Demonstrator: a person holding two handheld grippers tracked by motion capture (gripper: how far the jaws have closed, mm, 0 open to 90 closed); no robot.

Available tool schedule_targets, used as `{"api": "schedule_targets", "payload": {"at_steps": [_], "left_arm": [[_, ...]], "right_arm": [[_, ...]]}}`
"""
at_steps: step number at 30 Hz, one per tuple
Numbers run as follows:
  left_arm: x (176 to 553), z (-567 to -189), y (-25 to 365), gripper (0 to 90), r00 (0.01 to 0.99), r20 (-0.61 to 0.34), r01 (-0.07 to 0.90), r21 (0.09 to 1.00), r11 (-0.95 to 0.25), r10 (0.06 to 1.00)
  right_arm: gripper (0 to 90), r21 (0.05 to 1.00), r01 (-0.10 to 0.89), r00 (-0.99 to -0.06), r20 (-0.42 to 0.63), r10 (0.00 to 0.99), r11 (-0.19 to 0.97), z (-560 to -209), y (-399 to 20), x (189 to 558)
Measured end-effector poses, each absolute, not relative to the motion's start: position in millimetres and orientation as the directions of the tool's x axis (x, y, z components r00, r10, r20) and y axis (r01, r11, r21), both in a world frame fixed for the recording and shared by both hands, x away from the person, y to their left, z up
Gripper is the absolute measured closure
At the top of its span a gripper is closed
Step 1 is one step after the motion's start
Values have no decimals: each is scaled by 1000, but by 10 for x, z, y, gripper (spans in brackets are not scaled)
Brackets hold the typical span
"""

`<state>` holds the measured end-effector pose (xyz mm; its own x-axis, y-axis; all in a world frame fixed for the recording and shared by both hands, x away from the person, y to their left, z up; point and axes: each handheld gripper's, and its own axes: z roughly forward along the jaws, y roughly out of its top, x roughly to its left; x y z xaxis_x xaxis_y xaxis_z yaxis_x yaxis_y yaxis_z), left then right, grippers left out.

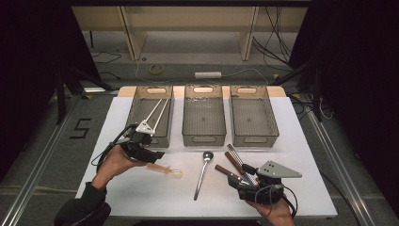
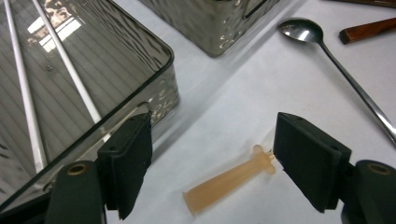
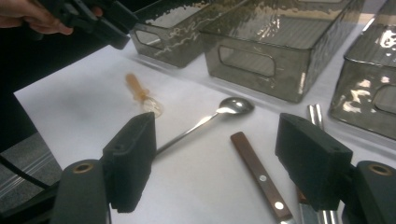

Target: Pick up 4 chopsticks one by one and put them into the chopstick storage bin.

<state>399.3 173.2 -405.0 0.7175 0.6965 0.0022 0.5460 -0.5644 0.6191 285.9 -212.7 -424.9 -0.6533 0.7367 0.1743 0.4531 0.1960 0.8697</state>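
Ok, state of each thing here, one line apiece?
Left tongs: open, over the plastic spoon.
Right tongs: open, holding nothing.
Plastic spoon: flat on the table.
Metal spoon: flat on the table.
Left bin: holds white chopsticks.
Middle bin: empty.
Right bin: empty.

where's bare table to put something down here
Free: the near strip between the amber plastic spoon and the metal spoon, and the far right edge beside the right bin. Crowded: the brown-handled cutlery by the right claw.
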Motion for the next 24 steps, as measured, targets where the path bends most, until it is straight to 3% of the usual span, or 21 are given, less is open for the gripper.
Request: {"api": "schedule_targets", "payload": {"at_steps": [10,18,24], "left_arm": [[3798,-4164,1709,263,717,-20,525,673,-521,697],[3620,-4268,1778,245,682,-86,516,760,-395,726],[3524,-4313,1801,233,682,-93,497,787,-365,725]], "right_arm": [[332,851,482,-584,134,801,209,-4263,-2306,2951],[399,804,560,-485,122,866,199,-4330,-2499,3077],[416,775,596,-453,108,885,211,-4378,-2539,3129]]}}
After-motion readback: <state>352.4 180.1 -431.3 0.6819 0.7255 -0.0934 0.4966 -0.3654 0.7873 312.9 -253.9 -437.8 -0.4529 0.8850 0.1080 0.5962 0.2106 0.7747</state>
